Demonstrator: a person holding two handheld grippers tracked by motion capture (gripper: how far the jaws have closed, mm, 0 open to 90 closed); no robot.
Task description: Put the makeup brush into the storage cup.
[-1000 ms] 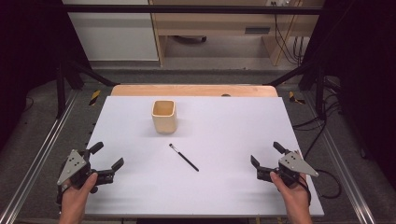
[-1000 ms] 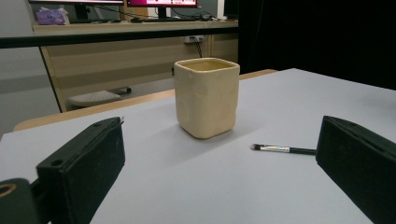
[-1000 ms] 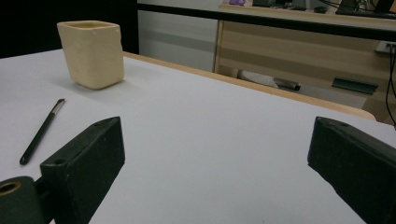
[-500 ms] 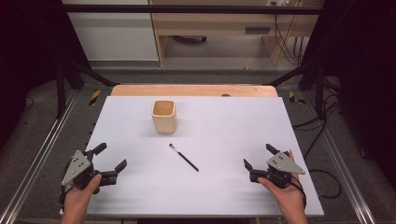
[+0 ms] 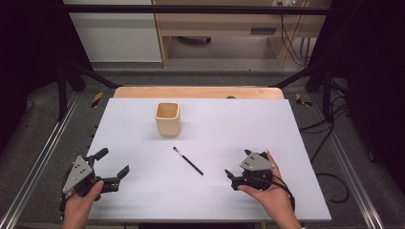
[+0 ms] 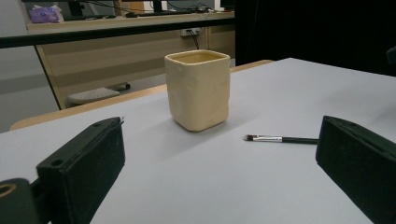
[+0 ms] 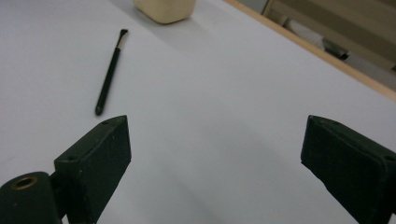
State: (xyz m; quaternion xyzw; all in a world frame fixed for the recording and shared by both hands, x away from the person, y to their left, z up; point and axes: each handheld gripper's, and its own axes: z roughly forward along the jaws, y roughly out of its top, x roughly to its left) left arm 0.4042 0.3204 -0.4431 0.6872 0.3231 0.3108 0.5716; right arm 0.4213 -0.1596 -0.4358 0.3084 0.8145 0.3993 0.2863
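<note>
A cream cup [image 5: 167, 119] stands upright toward the far edge of the white surface [image 5: 296, 143], a thin black brush [image 5: 188, 161] lies flat near its middle, and the left gripper [image 5: 112, 168] and right gripper [image 5: 237, 177] sit near the near corners, both jaws spread wide and empty.

Even, bright overhead light on the white table [image 5: 286, 143]; dark surroundings at both sides. Soft, faint shadow beside the cup [image 6: 198, 88], toward the near side. No glare. High view slightly soft, low detail. Gripper views: near jaws blurred, background shelving out of focus.
</note>
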